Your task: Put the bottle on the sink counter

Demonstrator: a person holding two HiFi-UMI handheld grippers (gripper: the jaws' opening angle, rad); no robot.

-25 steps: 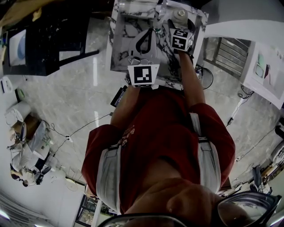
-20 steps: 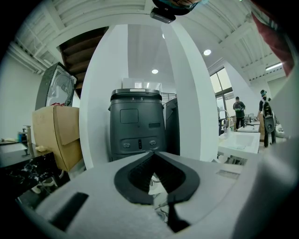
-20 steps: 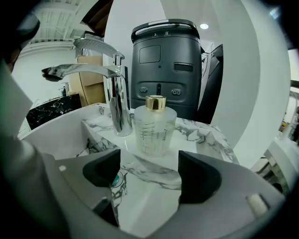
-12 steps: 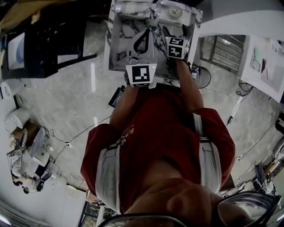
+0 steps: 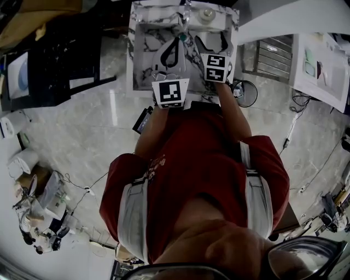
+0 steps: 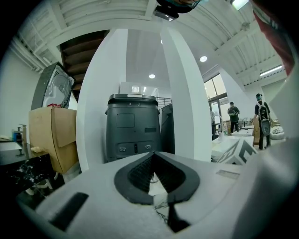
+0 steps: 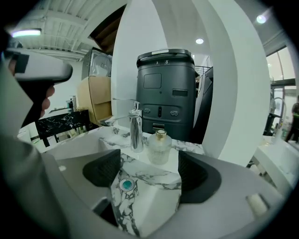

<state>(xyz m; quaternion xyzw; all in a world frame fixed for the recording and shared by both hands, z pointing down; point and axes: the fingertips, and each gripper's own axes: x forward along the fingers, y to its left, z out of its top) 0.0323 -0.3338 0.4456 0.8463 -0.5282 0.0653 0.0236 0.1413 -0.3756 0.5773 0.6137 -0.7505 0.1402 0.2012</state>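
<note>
A clear glass bottle with a gold cap (image 7: 160, 147) stands upright on the marble sink counter (image 7: 189, 148), just right of the chrome faucet (image 7: 136, 131). In the head view the bottle (image 5: 206, 13) is at the counter's back edge. My right gripper (image 7: 147, 175) is open and empty, hanging over the basin short of the bottle, with the teal drain (image 7: 126, 185) showing between its jaws. It appears in the head view as the right gripper (image 5: 210, 37). My left gripper (image 5: 177, 39) is beside it over the basin, shut on nothing, as the left gripper (image 6: 152, 155) view confirms.
A dark grey bin-like unit (image 7: 166, 93) stands behind the sink between white pillars (image 6: 180, 93). A black marble-topped table (image 5: 60, 54) is to the left, and a cardboard box (image 6: 52, 140) is beyond it. People (image 6: 232, 114) stand far off on the right.
The right gripper has drawn back from the bottle toward the person. The bottle stays standing on the counter. The left gripper has barely moved.
</note>
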